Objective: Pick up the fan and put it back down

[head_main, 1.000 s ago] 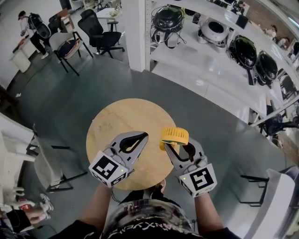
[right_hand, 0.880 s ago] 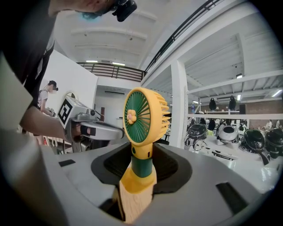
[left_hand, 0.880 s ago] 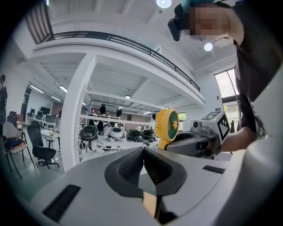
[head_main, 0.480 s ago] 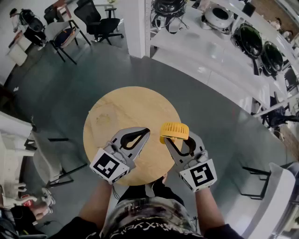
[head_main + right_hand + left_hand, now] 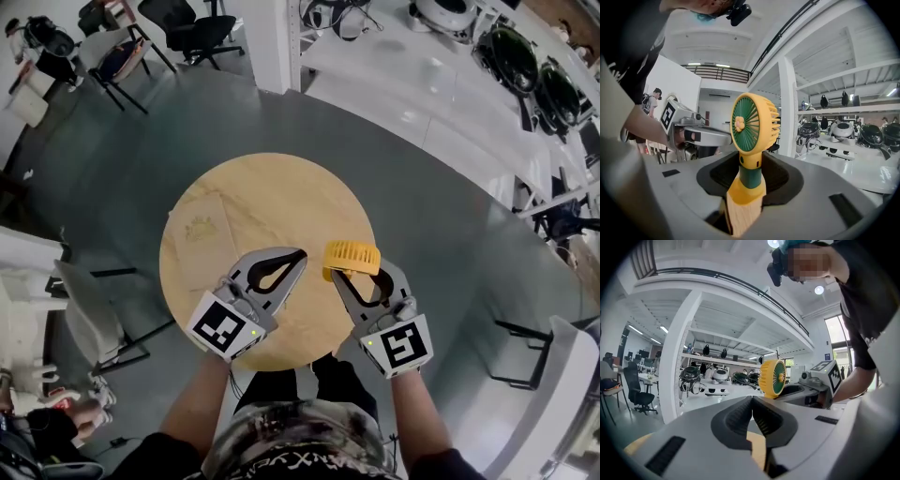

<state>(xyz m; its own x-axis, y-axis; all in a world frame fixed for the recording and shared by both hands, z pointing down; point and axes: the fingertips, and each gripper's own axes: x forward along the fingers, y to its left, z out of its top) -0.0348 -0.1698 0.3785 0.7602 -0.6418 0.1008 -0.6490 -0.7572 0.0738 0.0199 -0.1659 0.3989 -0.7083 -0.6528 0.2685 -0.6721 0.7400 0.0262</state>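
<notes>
the right gripper [image 5: 359, 278] gripped the yellow fan [image 5: 352, 257] by its stem, upright over the round bench's [image 5: 253, 202] right side, seemingly clear of its top. the left gripper [image 5: 298, 254], jaws together and empty, hung over the bench's middle.

Above the near right part of the round wooden desk [image 5: 253, 202], the right gripper [image 5: 359, 281] carries the yellow fan [image 5: 352, 256] at its jaw tips. Just to its left, the left gripper [image 5: 298, 254] has its jaws closed together, empty. Office chairs [image 5: 187, 28] stand far left on the grey floor [image 5: 112, 178], and white shelves [image 5: 450, 84] stand far right.
</notes>
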